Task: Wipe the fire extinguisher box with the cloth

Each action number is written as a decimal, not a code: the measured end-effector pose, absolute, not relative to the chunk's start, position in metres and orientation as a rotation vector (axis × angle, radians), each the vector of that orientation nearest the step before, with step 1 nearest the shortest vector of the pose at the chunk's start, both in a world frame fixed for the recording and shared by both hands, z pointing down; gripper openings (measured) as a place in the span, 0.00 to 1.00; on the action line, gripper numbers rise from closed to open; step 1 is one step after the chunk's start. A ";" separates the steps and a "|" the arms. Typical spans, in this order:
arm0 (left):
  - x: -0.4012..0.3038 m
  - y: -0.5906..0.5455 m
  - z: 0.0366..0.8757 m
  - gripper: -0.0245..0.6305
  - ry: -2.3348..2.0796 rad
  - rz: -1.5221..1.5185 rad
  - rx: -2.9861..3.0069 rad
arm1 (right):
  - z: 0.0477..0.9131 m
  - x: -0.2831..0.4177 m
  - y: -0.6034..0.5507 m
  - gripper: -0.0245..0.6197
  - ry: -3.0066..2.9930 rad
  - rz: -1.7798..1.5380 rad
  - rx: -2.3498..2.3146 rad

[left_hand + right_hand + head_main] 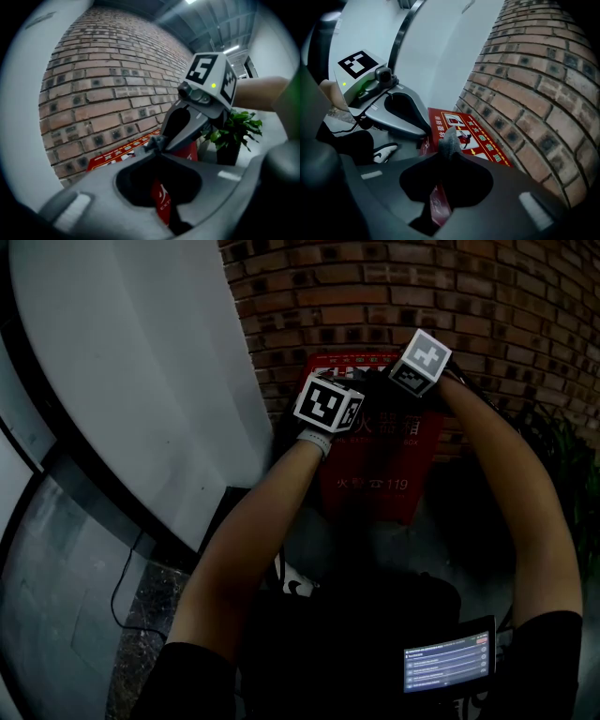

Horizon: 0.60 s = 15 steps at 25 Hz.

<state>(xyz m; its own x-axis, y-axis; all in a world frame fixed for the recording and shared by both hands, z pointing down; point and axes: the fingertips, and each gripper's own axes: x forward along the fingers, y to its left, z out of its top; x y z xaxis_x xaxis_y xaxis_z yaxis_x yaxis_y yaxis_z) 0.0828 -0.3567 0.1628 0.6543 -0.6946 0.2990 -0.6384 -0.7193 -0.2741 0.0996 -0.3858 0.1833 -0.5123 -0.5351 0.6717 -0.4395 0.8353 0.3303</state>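
Observation:
The red fire extinguisher box [375, 486] stands on the floor against the brick wall [487, 296]; its printed top panel [473, 133] faces up. Both grippers meet just above the box's top. My left gripper [153, 146] is shut, with a crumpled bit of grey cloth [151, 144] at its tip. My right gripper [449, 151] is shut on the same grey cloth [450, 139], which sticks up from its jaws. In the head view only the marker cubes, left [328, 404] and right [420, 362], show clearly; the jaws and the cloth lie in shadow there.
A potted green plant [234, 131] stands right of the box. A white curved wall [141, 362] rises on the left, with a dark cable [127, 587] on the floor beside it. A shoe [295, 582] and a lit screen [448, 664] are near me.

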 end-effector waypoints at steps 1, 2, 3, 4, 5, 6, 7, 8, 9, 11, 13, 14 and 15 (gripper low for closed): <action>0.092 -0.355 0.164 0.04 1.090 -0.585 -2.728 | 0.183 0.109 -0.384 0.13 -2.190 -0.153 0.725; 0.100 -0.354 0.165 0.04 1.078 -0.587 -2.732 | 0.182 0.117 -0.383 0.13 -2.192 -0.155 0.741; 0.108 -0.353 0.166 0.04 1.068 -0.590 -2.735 | 0.182 0.126 -0.381 0.13 -2.194 -0.156 0.754; 0.116 -0.352 0.167 0.04 1.060 -0.594 -2.739 | 0.181 0.135 -0.379 0.13 -2.192 -0.154 0.763; 0.124 -0.350 0.167 0.04 1.049 -0.597 -2.742 | 0.181 0.145 -0.377 0.13 -2.185 -0.149 0.773; 0.133 -0.348 0.167 0.04 1.039 -0.599 -2.744 | 0.181 0.156 -0.376 0.13 -2.174 -0.143 0.784; 0.140 -0.346 0.167 0.04 1.030 -0.602 -2.742 | 0.182 0.167 -0.374 0.12 -2.164 -0.135 0.796; 0.147 -0.343 0.166 0.04 1.021 -0.606 -2.737 | 0.183 0.178 -0.373 0.13 -2.156 -0.131 0.811; 0.153 -0.342 0.166 0.04 1.011 -0.613 -2.733 | 0.183 0.190 -0.373 0.13 -2.149 -0.130 0.829; 0.164 -0.340 0.165 0.04 0.998 -0.621 -2.724 | 0.182 0.211 -0.373 0.13 -2.142 -0.136 0.863; 0.170 -0.339 0.162 0.04 1.007 -0.619 -2.719 | 0.180 0.229 -0.370 0.13 -2.136 -0.131 0.892; 0.172 -0.337 0.161 0.04 1.015 -0.618 -2.715 | 0.181 0.236 -0.368 0.13 -2.134 -0.114 0.906; 0.175 -0.335 0.162 0.04 1.016 -0.620 -2.713 | 0.183 0.244 -0.367 0.13 -2.134 -0.096 0.916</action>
<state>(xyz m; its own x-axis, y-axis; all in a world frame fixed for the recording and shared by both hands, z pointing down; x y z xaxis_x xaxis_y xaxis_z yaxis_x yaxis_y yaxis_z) 0.1754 -0.3346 0.1623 0.6799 -0.6601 0.3194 -0.5856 -0.7509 -0.3054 0.2436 -0.3666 0.1831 -0.4224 -0.6398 0.6420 -0.5795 0.7353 0.3516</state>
